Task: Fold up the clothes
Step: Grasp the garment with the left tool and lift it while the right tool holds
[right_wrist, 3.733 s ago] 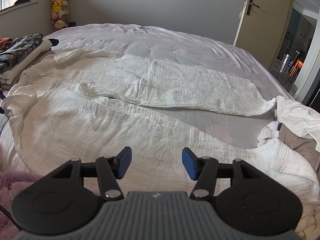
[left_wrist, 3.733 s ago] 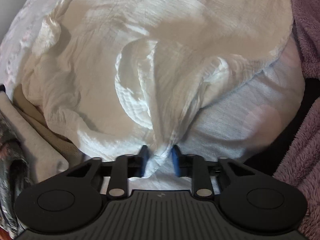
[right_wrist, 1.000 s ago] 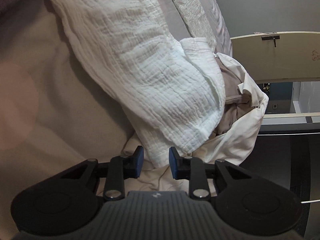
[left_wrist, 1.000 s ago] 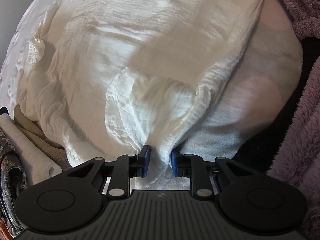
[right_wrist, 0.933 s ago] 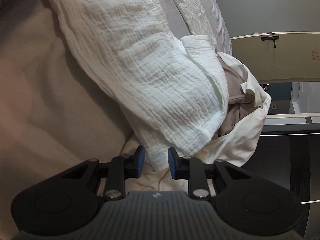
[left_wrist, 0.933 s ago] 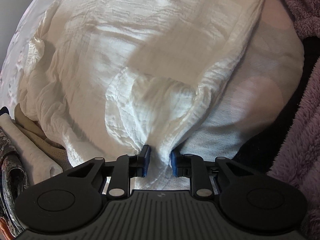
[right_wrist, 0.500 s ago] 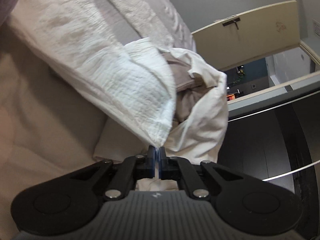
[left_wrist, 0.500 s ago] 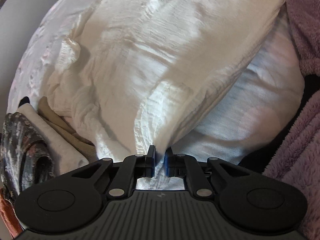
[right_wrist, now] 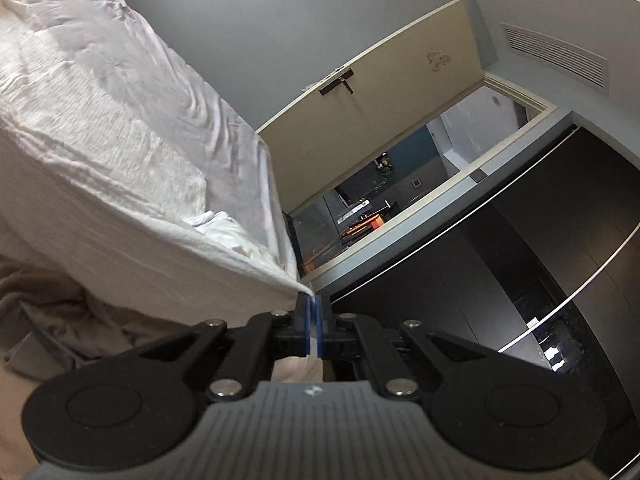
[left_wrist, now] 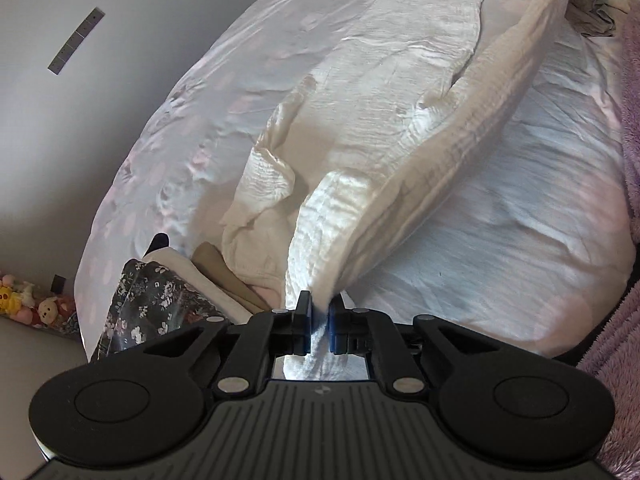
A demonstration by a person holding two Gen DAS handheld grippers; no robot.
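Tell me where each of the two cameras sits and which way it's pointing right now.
Left wrist: sits behind the left claw, facing along the bed; its fingers pinch the white blanket.
Right wrist: sits behind the right claw, tilted toward the open door; its fingers pinch a blanket corner.
Shared: the same white blanket and bed.

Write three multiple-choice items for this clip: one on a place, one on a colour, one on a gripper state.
1. Where does the floral garment lie?
A. Left of the left gripper
B. On the purple fleece
C. By the door

2. What colour is the blanket?
A. Grey
B. White
C. Blue

3. How is the right gripper?
A. Wide open
B. Shut on nothing
C. Shut on the blanket

Answers: 1 A, it sits at the bed's edge, left of the fingers. 2 B, the crinkled cloth is white. 3 C, a blanket corner is pinched between its fingers.
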